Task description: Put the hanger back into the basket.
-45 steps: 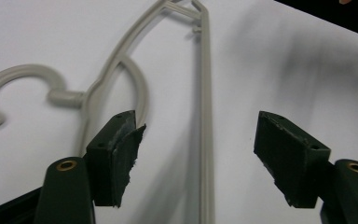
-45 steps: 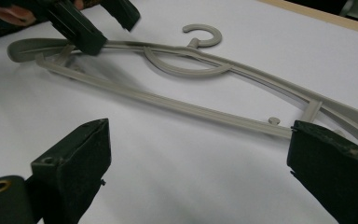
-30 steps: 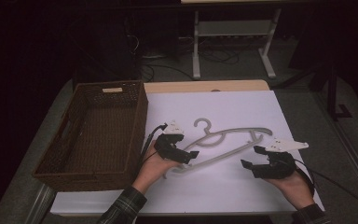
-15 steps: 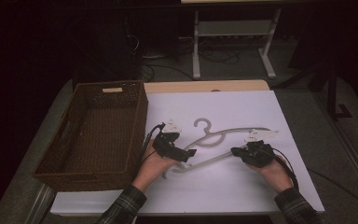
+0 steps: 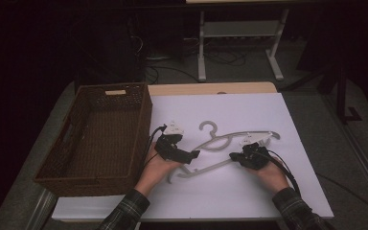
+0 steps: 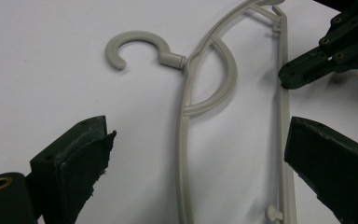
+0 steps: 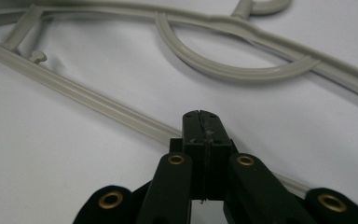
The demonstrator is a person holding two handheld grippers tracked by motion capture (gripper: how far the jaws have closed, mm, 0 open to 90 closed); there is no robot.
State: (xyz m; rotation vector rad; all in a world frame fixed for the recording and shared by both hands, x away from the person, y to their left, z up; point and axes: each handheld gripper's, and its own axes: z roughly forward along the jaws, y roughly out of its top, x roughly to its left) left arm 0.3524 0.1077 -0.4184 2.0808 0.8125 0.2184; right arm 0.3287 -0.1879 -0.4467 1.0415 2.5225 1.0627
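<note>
Hanger (image 5: 230, 143) lies flat on the white table (image 5: 292, 115), right of the basket (image 5: 100, 129). Your left gripper (image 6: 196, 154) straddles it, jaws wide, gripping nothing. Your right gripper (image 7: 203, 122) has just closed, pinching the hanger's lower bar.

the hanger (image 6: 186, 135) is moulded in smooth grey plastic with a faint sheen. the basket (image 5: 96, 132) is woven of rough brown wicker. the white sheet (image 5: 268, 120) looks matt, like paper. the left gripper (image 6: 191, 172) is seen in matt black plastic, its pads slightly frayed.
</note>
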